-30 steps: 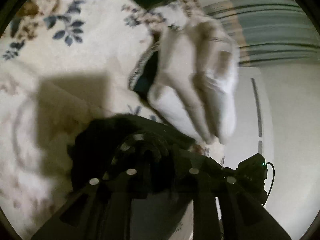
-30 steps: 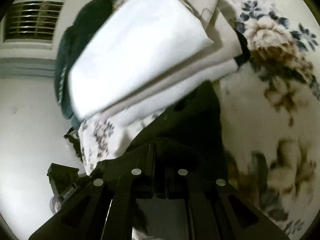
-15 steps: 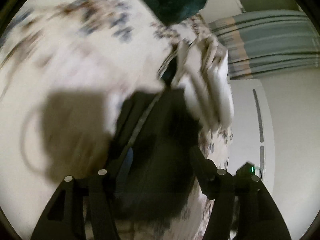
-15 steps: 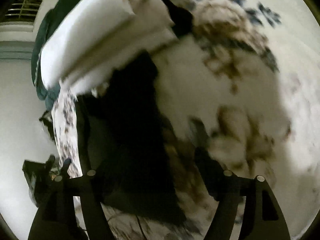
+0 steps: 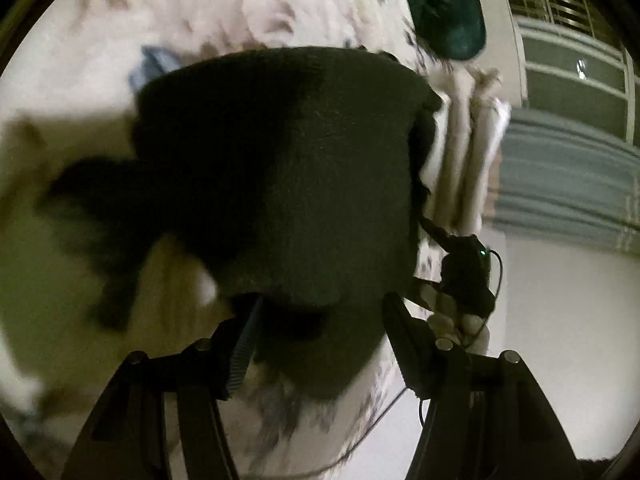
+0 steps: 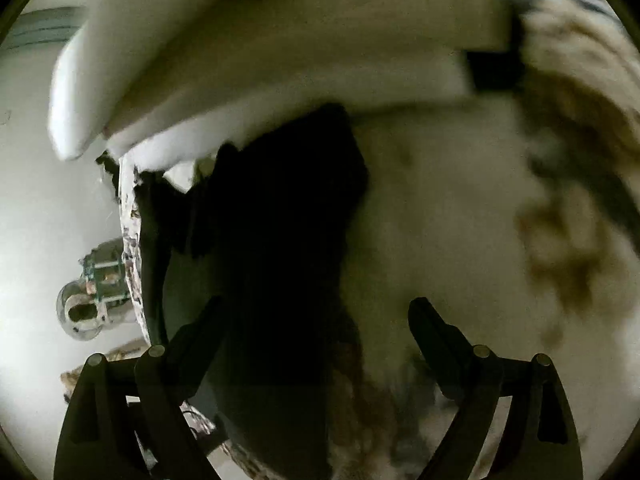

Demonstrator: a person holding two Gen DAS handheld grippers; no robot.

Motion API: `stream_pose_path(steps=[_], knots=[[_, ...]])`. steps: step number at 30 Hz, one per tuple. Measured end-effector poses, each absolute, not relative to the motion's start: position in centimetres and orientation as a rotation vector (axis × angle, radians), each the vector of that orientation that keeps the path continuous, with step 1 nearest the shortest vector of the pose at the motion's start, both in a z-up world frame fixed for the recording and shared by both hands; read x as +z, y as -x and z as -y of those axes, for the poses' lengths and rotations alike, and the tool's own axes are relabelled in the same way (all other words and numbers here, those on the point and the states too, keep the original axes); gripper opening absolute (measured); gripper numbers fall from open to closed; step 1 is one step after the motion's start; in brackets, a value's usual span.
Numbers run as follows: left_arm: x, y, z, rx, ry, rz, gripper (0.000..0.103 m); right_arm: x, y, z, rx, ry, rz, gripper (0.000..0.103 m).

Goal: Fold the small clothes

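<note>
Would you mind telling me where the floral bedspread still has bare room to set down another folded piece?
Bare floral bedspread shows right of the black garment, below the folded white stack. In the left wrist view, more lies bare left of the black garment. It is crowded by the bed edge, where garment, stack and a dark green item bunch together.

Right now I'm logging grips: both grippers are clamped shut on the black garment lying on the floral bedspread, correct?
Not quite. Both wrist views show the left gripper and right gripper open, jaws spread around the black garment on the floral bedspread.

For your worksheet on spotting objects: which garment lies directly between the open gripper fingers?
The black garment; the white folded stack and green garment lie farther off.
</note>
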State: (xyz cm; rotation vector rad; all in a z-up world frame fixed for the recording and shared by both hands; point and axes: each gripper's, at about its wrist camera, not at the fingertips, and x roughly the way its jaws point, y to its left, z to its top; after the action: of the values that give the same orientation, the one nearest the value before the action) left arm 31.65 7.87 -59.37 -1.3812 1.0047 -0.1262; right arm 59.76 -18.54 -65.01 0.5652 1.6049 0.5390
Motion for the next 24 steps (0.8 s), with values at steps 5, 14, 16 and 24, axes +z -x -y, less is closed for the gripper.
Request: stream_pose_path(steps=[5, 14, 16, 24], knots=[[-60.5, -33.0, -7.4, -0.017, 1.443, -0.916, 0.061, -66.7, -62.6, 16.2, 0.630, -0.585, -1.578, 0.092], [-59.0, -30.2, -6.6, 0.029, 1.453, -0.869, 0.064, -68.7, -62.2, 17.8, 0.631, -0.699, -1.583, 0.061], [-60.2, -30.6, -6.7, 0.047, 1.462, -0.876, 0.067, -68.9, -62.3, 18.3, 0.642, -0.710, -1.607, 0.061], [-60.5, -37.0, -6.1, 0.139, 1.405, -0.826, 0.089, -69.8, -63.1, 18.9, 0.661, -0.742, -1.598, 0.071]])
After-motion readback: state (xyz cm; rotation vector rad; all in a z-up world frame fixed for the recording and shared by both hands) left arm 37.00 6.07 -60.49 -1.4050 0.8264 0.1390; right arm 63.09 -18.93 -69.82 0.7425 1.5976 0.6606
